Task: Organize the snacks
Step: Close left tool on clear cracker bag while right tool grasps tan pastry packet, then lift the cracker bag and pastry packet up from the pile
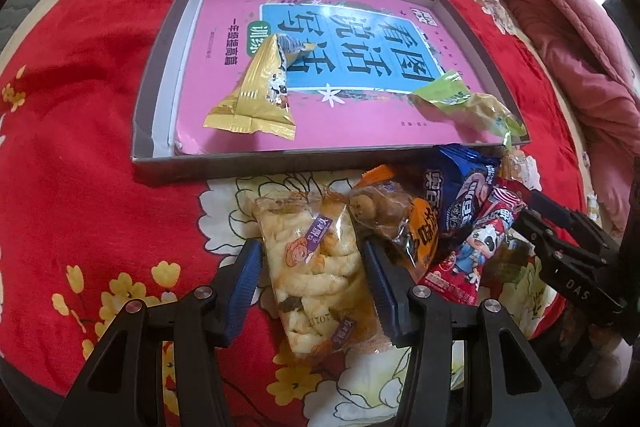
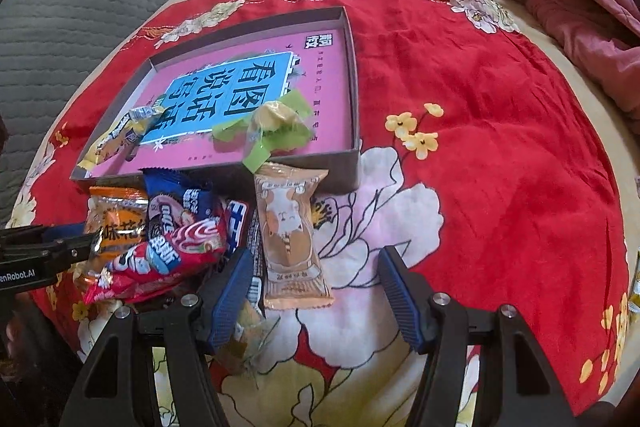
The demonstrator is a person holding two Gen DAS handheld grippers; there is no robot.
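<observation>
Nearest my left camera, a clear packet of pale twisted snacks (image 1: pixel 316 271) lies on the red flowered cloth (image 1: pixel 80 147), and my left gripper (image 1: pixel 312 259) straddles it, blue pads beside its edges; I cannot tell whether they press on it. Just right of it the loose pile holds an orange packet (image 1: pixel 408 223), a blue packet (image 1: pixel 460 183) and a red packet (image 1: pixel 480 247). My right gripper (image 2: pixel 316 269) stands open over the cloth, a tan packet (image 2: pixel 292 239) lying between its jaws, nearer the left pad and not touching the right one. Beyond the pile the shallow box (image 1: pixel 146 99) carries a pink book (image 1: pixel 360 131); a gold packet (image 1: pixel 256 91) lies near the box's left wall, a green packet (image 1: pixel 468 103) at its near right corner.
</observation>
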